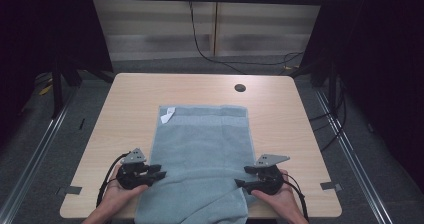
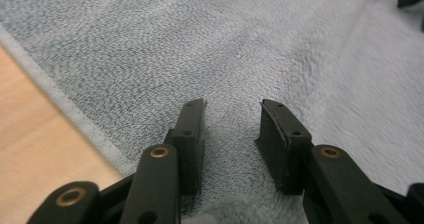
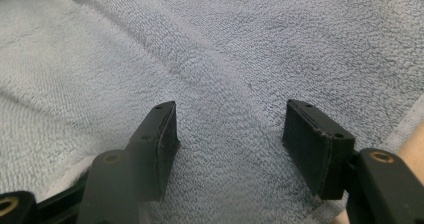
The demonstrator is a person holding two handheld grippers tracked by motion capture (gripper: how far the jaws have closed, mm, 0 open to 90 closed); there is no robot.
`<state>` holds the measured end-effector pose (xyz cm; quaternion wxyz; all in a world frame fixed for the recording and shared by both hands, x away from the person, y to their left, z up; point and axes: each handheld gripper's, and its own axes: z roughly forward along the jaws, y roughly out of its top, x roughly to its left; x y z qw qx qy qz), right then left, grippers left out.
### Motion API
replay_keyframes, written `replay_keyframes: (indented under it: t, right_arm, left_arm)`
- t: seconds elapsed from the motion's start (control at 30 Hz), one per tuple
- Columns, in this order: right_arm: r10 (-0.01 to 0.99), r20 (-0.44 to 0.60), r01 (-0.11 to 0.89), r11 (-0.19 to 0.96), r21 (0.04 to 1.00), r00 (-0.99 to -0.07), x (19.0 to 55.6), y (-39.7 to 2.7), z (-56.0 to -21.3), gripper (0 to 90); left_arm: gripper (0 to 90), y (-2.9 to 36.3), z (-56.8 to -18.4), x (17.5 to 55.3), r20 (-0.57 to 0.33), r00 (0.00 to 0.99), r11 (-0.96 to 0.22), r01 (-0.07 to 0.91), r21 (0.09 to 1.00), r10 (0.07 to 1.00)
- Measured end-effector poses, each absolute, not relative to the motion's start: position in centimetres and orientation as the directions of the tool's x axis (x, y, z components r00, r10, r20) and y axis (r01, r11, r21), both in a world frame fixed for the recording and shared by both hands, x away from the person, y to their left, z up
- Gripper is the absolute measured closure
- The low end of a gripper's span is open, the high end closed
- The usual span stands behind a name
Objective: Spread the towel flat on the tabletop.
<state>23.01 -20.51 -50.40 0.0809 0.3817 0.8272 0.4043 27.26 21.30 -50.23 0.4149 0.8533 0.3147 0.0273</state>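
Note:
A light blue towel lies lengthwise on the wooden table, its near end hanging over the front edge. A white label sits at its far left corner. My left gripper rests at the towel's left edge near the front, pointing right. In the left gripper view its jaws stand apart over the towel, pinching nothing. My right gripper is at the towel's right edge, pointing left. Its jaws stand wide over a ridge in the towel, with no cloth between the pads.
A round cable hole is in the table's far right part. Bare wood shows to the left of the towel's hem. Dark curtains and floor rails flank the table, and a cable hangs at the back wall.

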Motion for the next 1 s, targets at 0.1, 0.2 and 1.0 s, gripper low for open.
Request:
replay_keyframes:
  t: [0.1, 0.2, 1.0]
  right_arm:
    - [0.684, 0.171, 0.562, 0.402, 0.722, -0.709, 21.8, -20.8, -50.2, 38.3]
    - [0.676, 0.187, 0.568, 0.400, 0.719, -0.713, 20.8, -20.8, -50.2, 38.3]
    - [0.758, 0.176, 0.589, 0.316, 0.743, -0.628, 29.4, -21.2, -49.6, 37.7]
  left_arm:
    - [61.1, 21.1, -50.0, 26.0, -0.216, 0.812, -0.479, 0.511, 0.714, 0.542]
    - [60.5, 20.9, -49.9, 24.6, -0.227, 0.826, -0.500, 0.505, 0.704, 0.515]
    - [52.0, 18.5, -50.2, 35.1, -0.145, 0.767, -0.466, 0.517, 0.718, 0.626]
